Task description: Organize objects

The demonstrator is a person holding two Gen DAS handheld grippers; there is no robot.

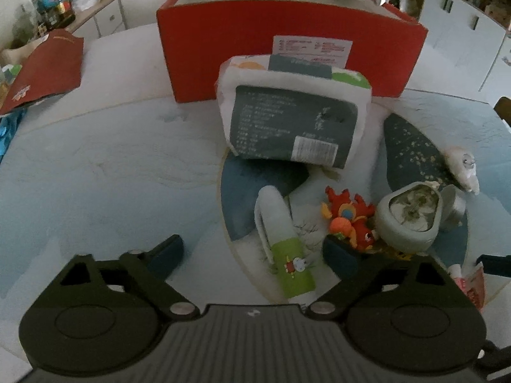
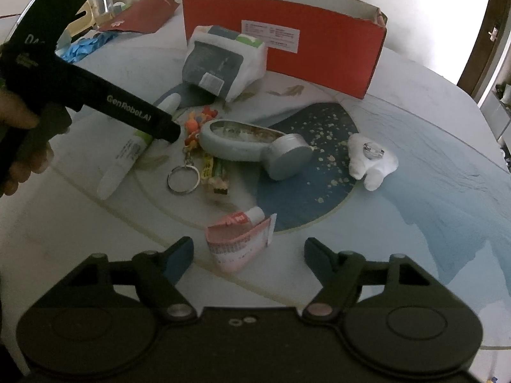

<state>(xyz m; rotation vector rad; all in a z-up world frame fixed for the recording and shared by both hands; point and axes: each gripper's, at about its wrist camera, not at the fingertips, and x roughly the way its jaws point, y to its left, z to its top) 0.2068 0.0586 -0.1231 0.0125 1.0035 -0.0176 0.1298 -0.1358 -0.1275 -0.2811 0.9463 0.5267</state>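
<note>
My left tongs [image 1: 252, 252] stand wide, straddling the green-banded tube [image 1: 287, 249] with nothing pressed yet; I have them pitched down over it because it lies lengthwise between the fingers, an easy first pick. My right tongs [image 2: 249, 252] gape too, empty, hovering just short of the pink tube [image 2: 239, 239], which lies folded near the desk's near edge. I cannot tell from either view whether any pad touches anything.

The red box [image 1: 287, 54] stands open toward the far edge of the desk [image 1: 95, 175]; I judge it the place all this goes. A white pack [image 1: 293, 121] leans just before it, likely in my way for a straight drop. The keychain [image 2: 194, 146], grey case [image 2: 252, 146] and white toy [image 2: 370, 159] cluster mid-desk, the keychain touching the case, so I would leave those until the loose tubes are out.
</note>
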